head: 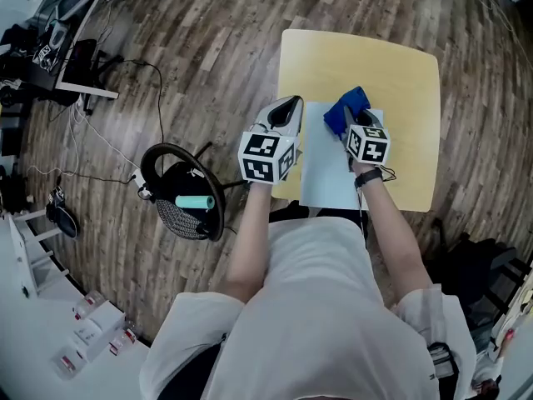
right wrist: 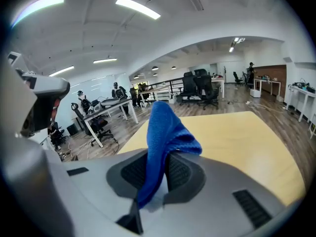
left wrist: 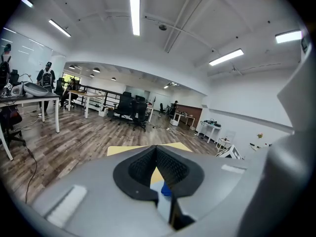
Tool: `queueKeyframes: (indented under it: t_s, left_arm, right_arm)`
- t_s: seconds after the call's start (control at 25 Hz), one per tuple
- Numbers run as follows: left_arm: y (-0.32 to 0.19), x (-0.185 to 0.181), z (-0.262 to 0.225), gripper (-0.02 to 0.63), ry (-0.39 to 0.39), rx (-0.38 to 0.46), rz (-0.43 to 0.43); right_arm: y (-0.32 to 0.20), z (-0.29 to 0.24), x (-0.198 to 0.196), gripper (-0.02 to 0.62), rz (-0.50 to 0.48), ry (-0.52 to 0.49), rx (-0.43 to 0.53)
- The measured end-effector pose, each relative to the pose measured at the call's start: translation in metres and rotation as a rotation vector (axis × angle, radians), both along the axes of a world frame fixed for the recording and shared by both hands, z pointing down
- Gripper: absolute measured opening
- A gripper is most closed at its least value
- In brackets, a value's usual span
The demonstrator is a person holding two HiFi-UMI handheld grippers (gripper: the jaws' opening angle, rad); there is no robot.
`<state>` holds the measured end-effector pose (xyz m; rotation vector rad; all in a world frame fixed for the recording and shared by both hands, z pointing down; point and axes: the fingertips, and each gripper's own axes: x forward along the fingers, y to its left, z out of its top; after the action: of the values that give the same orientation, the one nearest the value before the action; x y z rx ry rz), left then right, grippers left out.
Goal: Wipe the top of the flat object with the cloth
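Blue cloth (right wrist: 165,127) pinched in right tool (right wrist: 158,154) over white sheet (head: 329,177), left tool (left wrist: 156,149) closed, empty

This is a big open office, with long desks (left wrist: 30,99) at the left, black wheeled chairs (left wrist: 131,109) far back, strip lights (left wrist: 135,15) overhead and a wood floor (head: 208,48).

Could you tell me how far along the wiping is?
Done: the cloth is picked up, the right gripper shut on it. In hand: it hangs over the far end of the sheet, left gripper by its left edge. Left: likely all wiping of its top.
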<state>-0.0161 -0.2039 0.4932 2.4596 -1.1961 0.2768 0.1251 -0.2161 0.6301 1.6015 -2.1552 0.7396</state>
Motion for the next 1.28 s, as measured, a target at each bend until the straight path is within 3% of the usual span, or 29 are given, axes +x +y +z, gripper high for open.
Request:
queueKeyframes:
  t_s: [0.44, 0.84, 1.04, 1.28]
  left_arm:
    - [-0.003, 0.035, 0.006, 0.009, -0.012, -0.007, 0.048]
    - [-0.002, 0.039, 0.006, 0.009, -0.022, -0.008, 0.062]
    - [0.000, 0.030, 0.000, 0.009, -0.016, 0.004, 0.036]
    - [0.001, 0.002, -0.008, 0.009, -0.008, 0.021, -0.021]
  right_arm:
    - [0.023, 0.005, 0.098, 0.063, 0.143, 0.036, -0.007]
    - [0.031, 0.003, 0.154, 0.063, 0.241, 0.091, -0.017]
    - [0.026, -0.022, 0.138, 0.063, 0.207, 0.047, 0.020]
    - [0.019, -0.048, 0.046, 0.063, 0.069, -0.085, 0.060]
